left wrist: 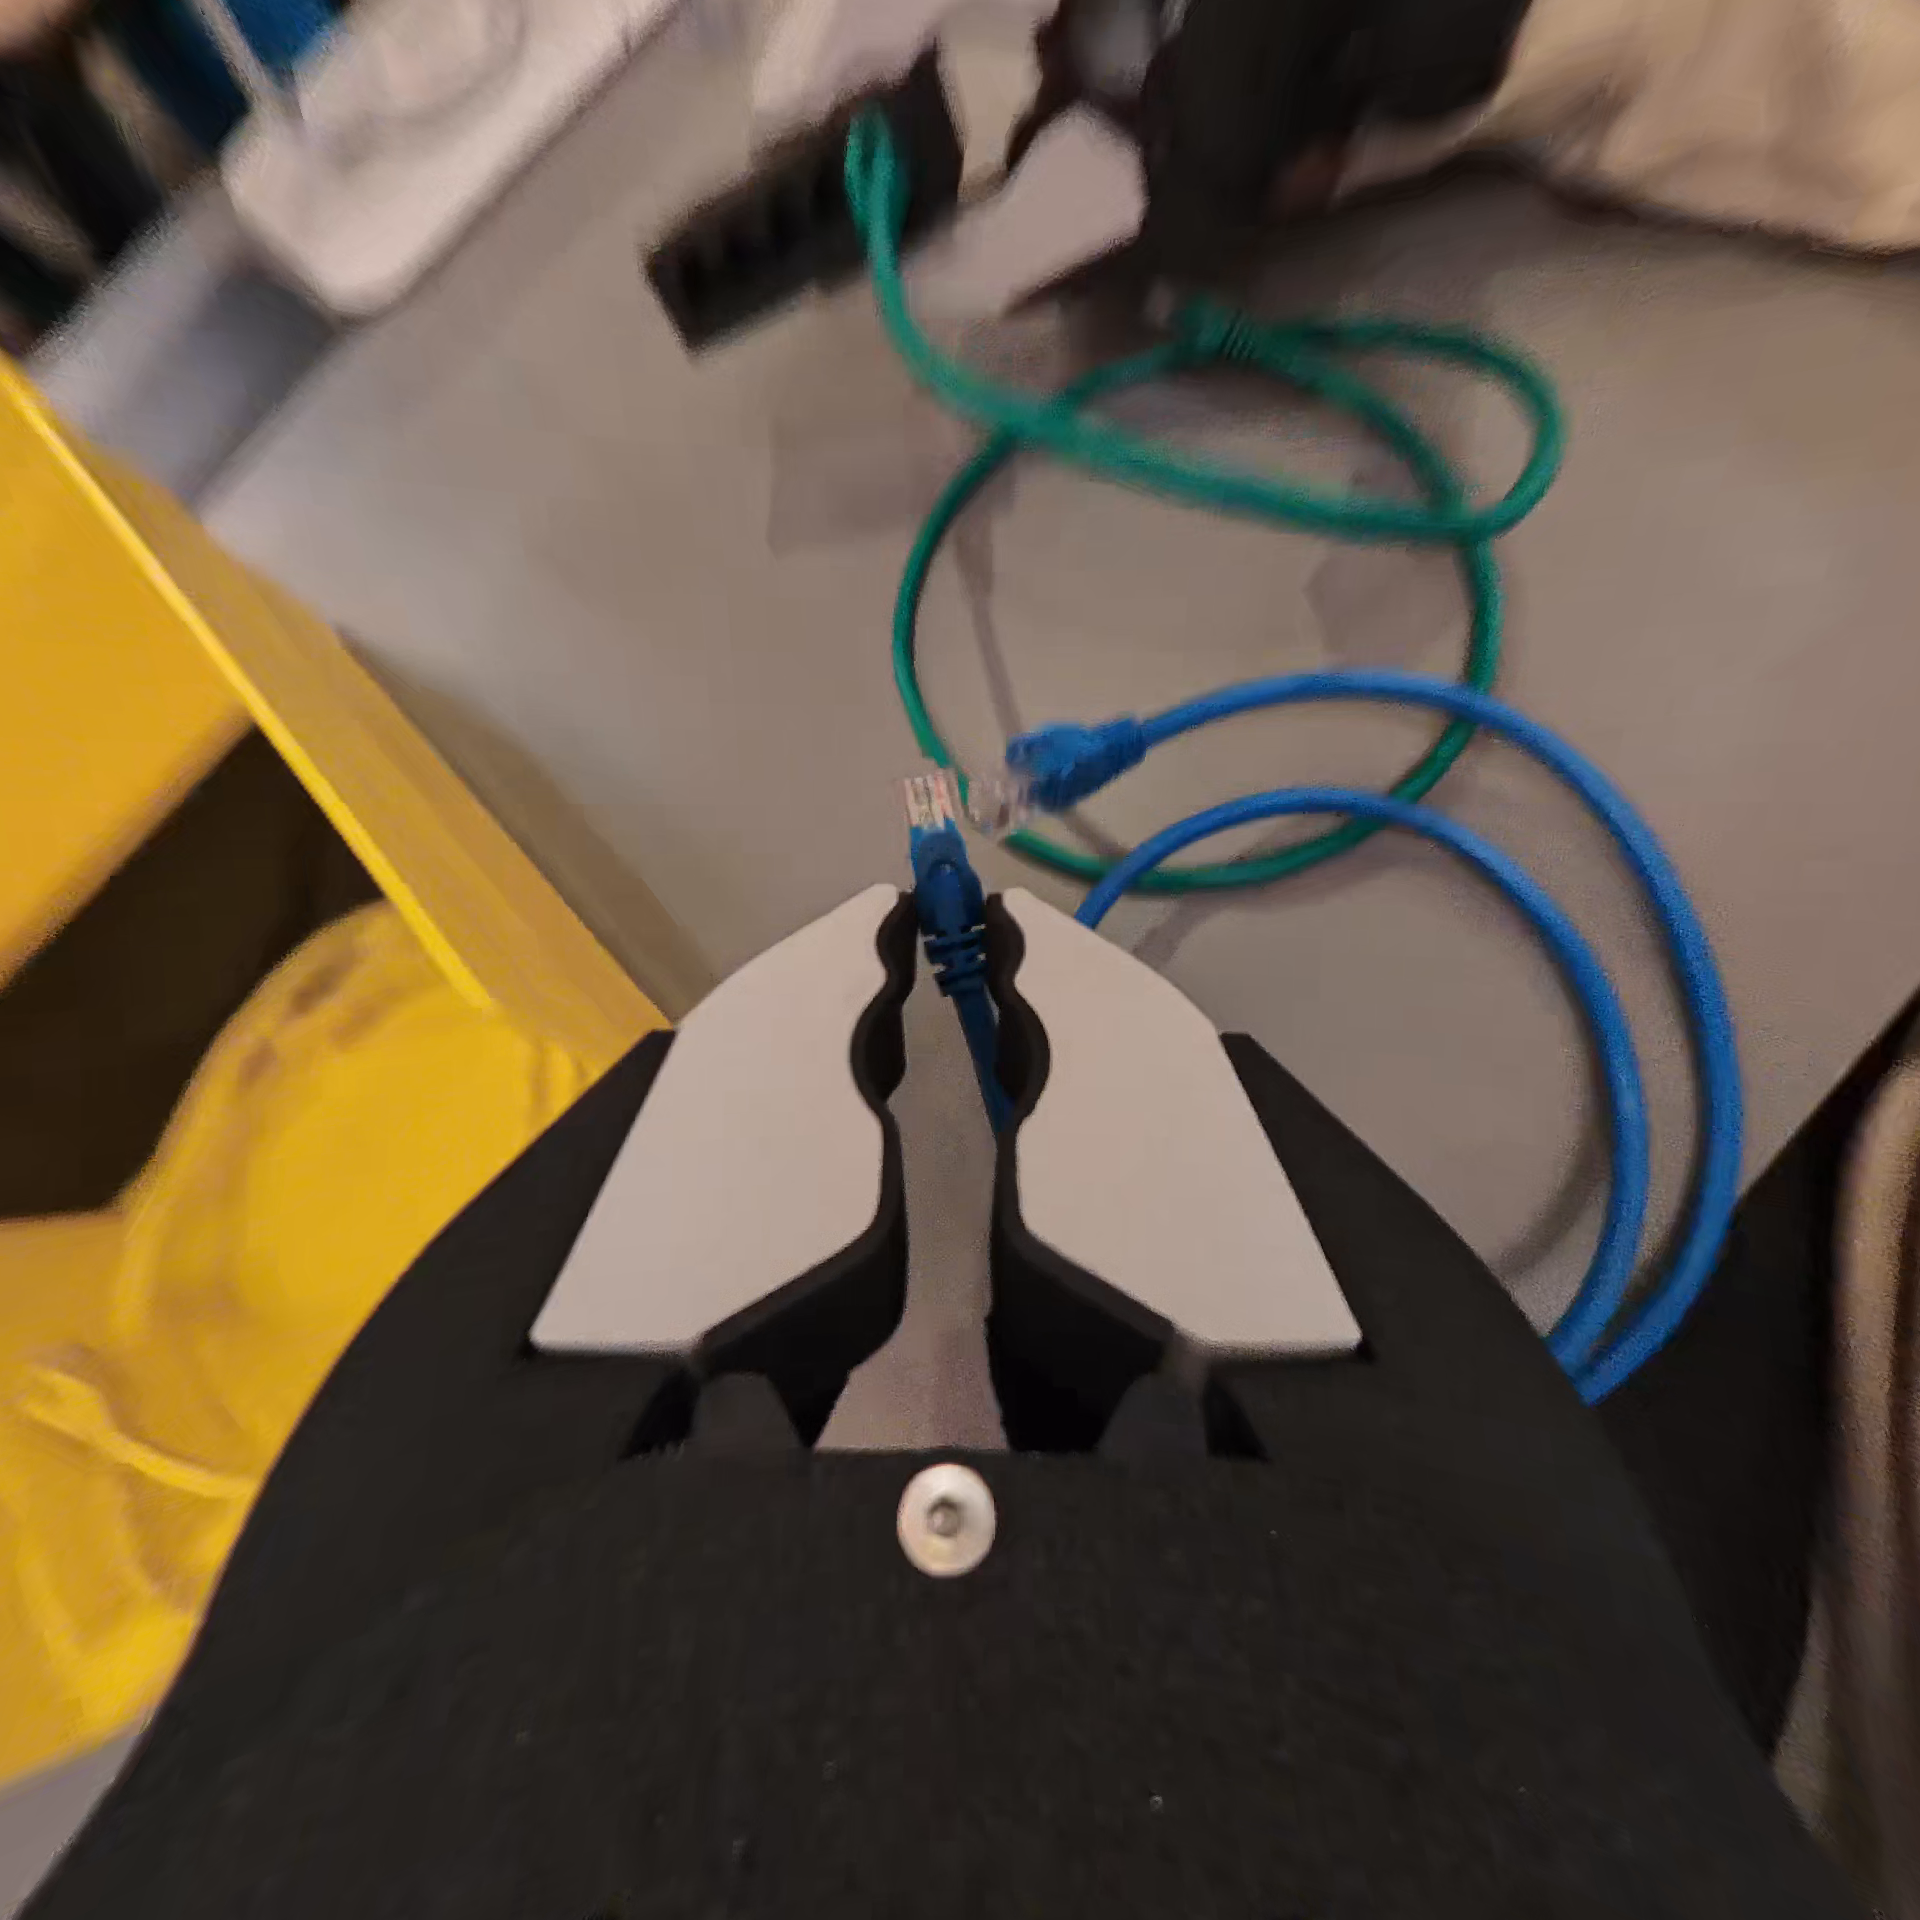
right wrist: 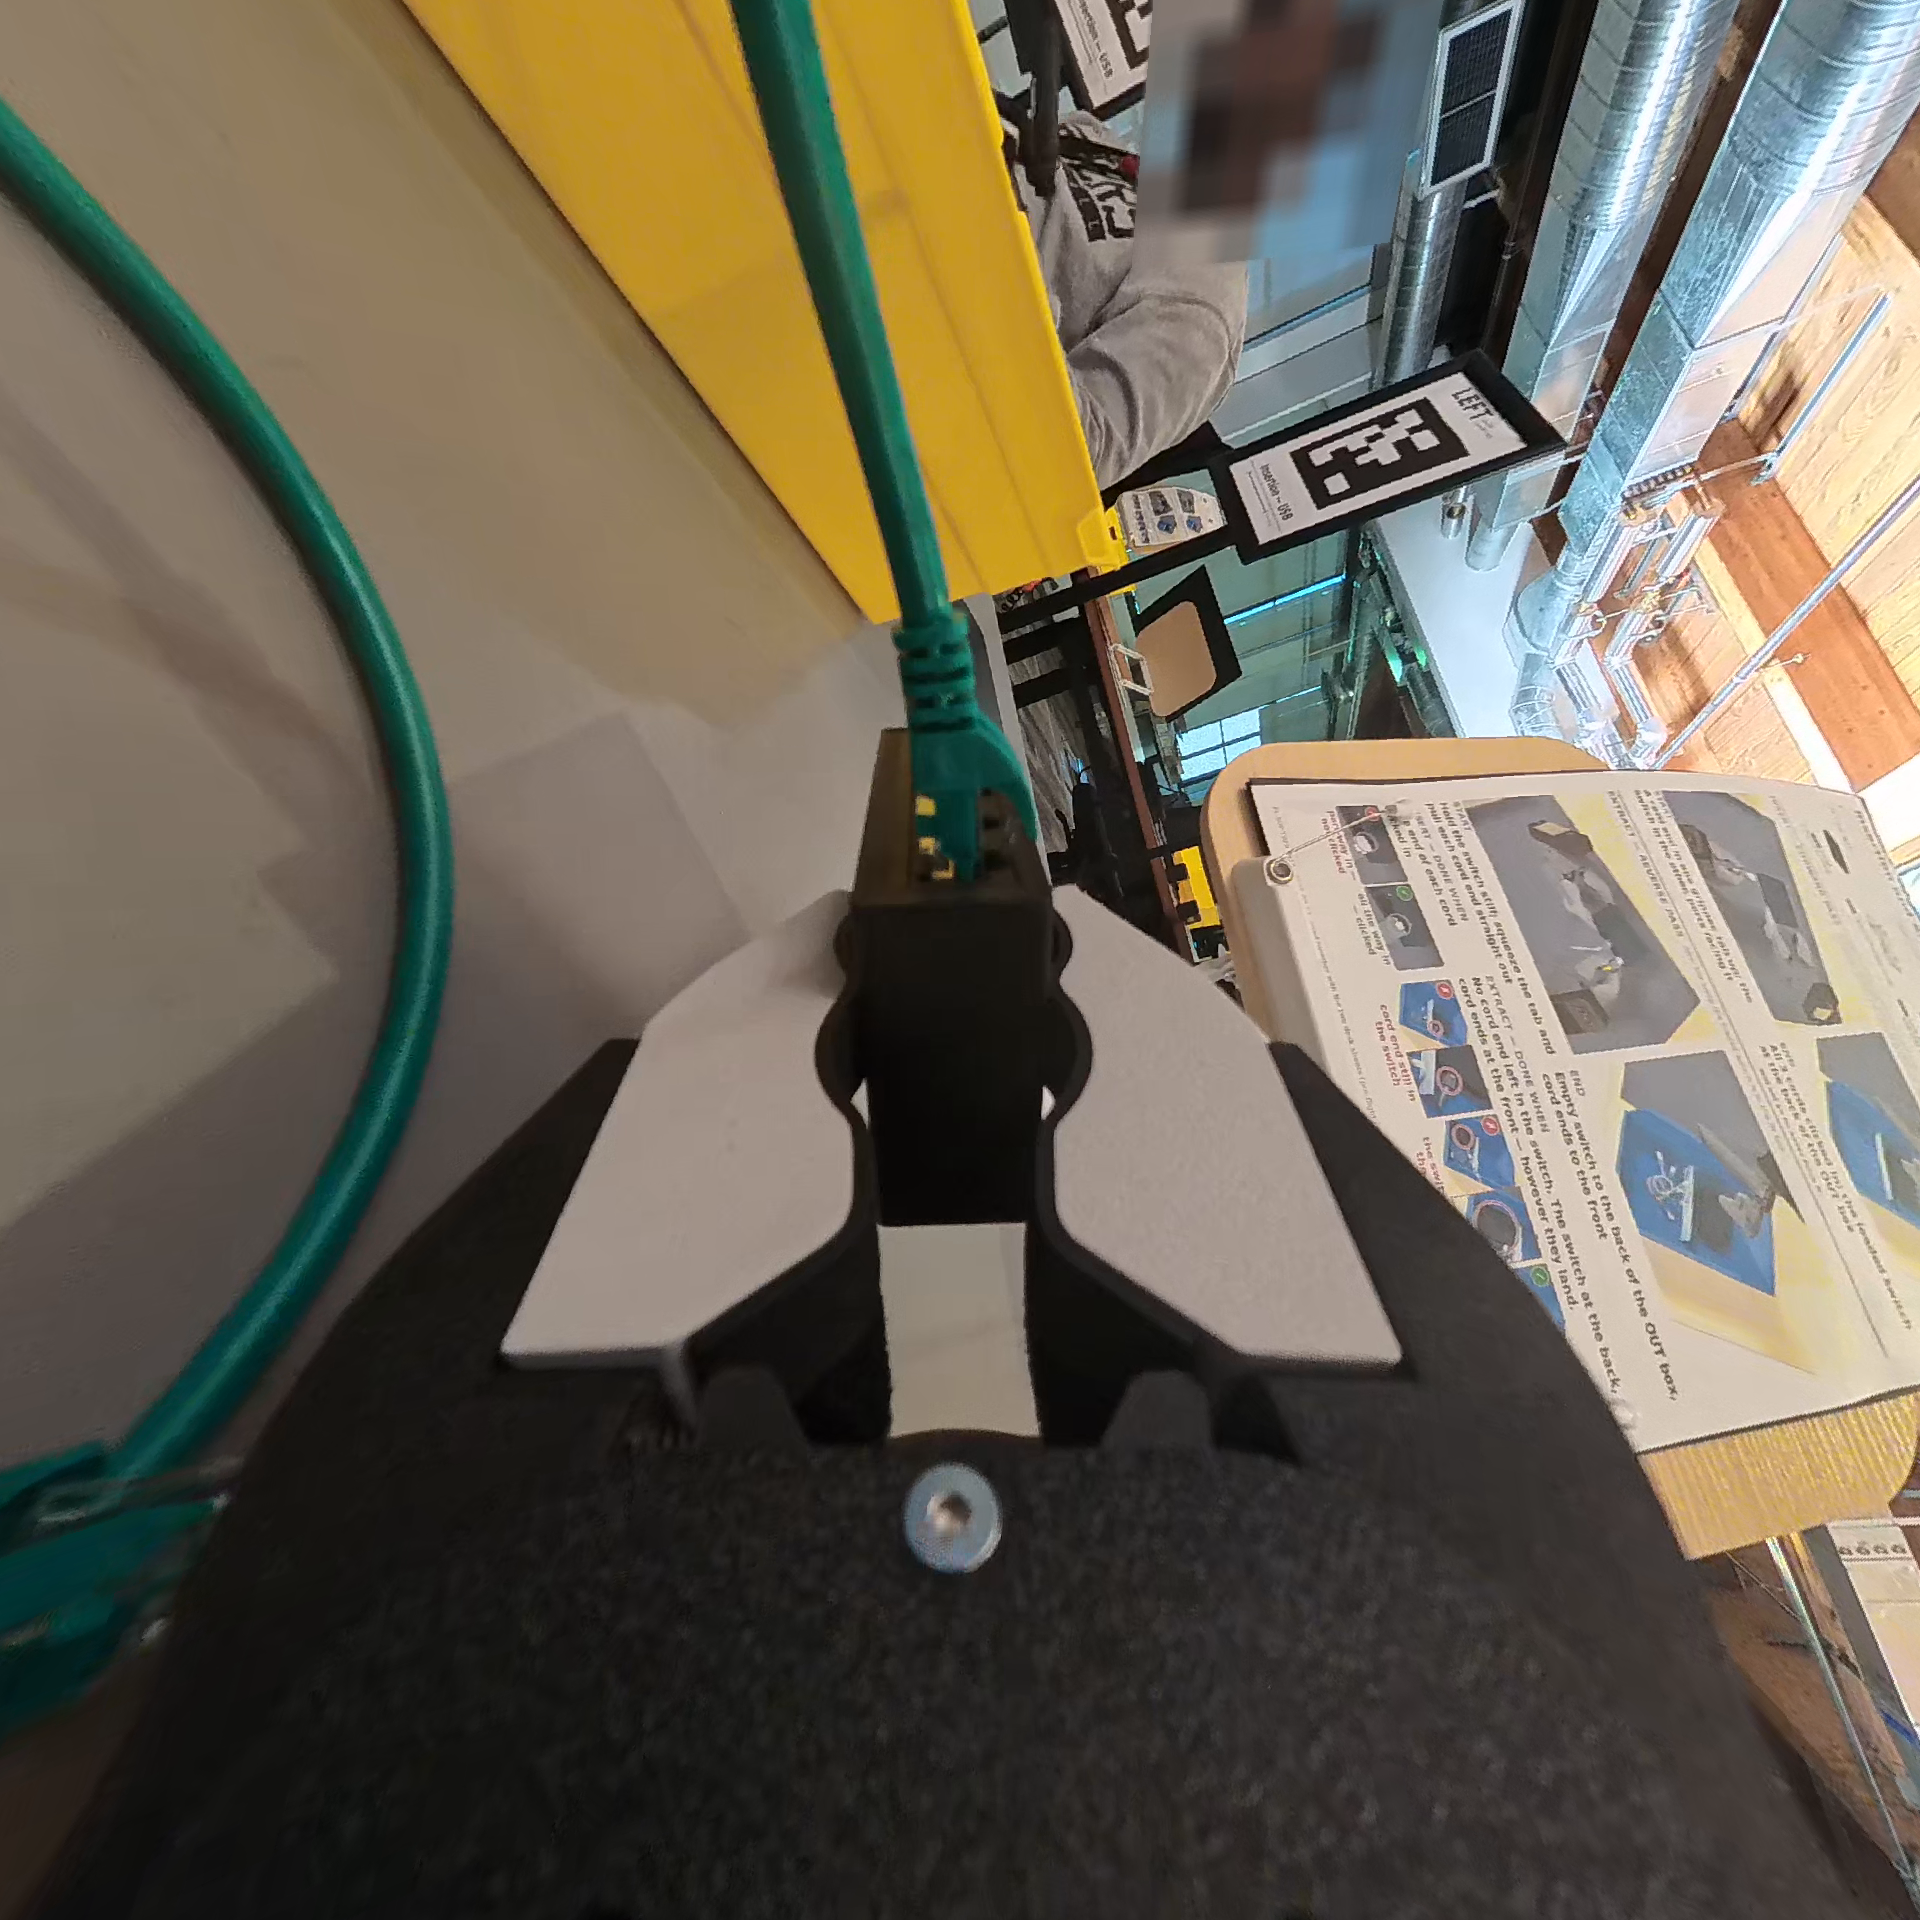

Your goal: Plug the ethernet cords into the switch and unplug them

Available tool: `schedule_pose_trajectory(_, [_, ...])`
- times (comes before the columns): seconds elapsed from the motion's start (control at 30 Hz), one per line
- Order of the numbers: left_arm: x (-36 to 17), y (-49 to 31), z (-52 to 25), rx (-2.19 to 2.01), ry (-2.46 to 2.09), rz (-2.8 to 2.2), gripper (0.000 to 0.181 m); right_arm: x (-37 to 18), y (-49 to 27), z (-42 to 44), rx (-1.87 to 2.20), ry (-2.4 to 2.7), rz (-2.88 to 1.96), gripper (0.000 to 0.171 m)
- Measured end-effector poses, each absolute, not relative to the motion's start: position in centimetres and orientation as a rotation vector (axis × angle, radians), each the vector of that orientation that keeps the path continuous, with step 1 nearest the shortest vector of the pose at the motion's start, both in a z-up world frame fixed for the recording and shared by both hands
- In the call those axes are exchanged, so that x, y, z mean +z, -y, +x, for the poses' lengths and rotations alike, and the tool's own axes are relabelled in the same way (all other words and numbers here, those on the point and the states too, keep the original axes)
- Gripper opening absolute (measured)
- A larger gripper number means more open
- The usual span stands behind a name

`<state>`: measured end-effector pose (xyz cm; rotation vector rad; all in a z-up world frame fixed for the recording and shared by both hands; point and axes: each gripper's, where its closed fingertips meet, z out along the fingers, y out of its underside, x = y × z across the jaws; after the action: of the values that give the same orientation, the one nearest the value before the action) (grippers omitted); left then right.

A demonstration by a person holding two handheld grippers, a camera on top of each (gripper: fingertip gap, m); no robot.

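My left gripper (left wrist: pixel 948 906) is shut on the boot of a blue ethernet cord (left wrist: pixel 1621 997), whose clear plug (left wrist: pixel 928 800) sticks out past the fingertips above the grey table. The cord's other blue plug (left wrist: pixel 1070 764) lies just ahead. A green cord (left wrist: pixel 1195 457) loops on the table and runs up to the black switch (left wrist: pixel 800 239), far ahead and blurred. My right gripper (right wrist: pixel 951 935) is shut on the black switch (right wrist: pixel 951 1039). A green cord (right wrist: pixel 862 343) is plugged into a port on its face (right wrist: pixel 961 821). Its other green end (right wrist: pixel 73 1548) shows at lower left.
A yellow bin (left wrist: pixel 156 644) with a yellow bag (left wrist: pixel 208 1299) stands left of the left gripper; its wall also shows in the right wrist view (right wrist: pixel 727 208). An instruction sheet on a board (right wrist: pixel 1558 1091) stands to the right. A person in a grey top (right wrist: pixel 1132 332) is behind.
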<state>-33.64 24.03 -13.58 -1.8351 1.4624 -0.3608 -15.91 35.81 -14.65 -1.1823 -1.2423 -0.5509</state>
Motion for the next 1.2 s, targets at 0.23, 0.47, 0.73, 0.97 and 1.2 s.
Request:
schedule_pose_trajectory(0.23, [-7.1, -26.0, -30.2, -0.366, -1.692, -1.777, 0.012, -12.9, -35.4, -15.8, -0.591, 1.180, -1.108, 0.029])
schedule_pose_trajectory(0.47, [-10.5, -29.9, -23.7, -0.457, -1.790, -2.015, 0.012, -12.0, -34.4, -16.6, -0.608, 1.179, -1.013, 0.029])
schedule_pose_trajectory(0.73, [-12.1, -30.2, -20.0, -0.421, -1.880, -2.014, 0.012, -12.5, -34.3, -17.1, -0.641, 1.223, -0.987, 0.029])
schedule_pose_trajectory(0.97, [-12.7, -30.3, -20.1, -0.397, -1.913, -2.028, 0.012, -12.5, -34.3, -17.1, -0.642, 1.225, -0.987, 0.029])
schedule_pose_trajectory(1.2, [-12.3, -30.5, -19.4, -0.538, -1.805, -2.050, 0.011, -12.2, -34.4, -16.8, -0.618, 1.195, -1.002, 0.029])
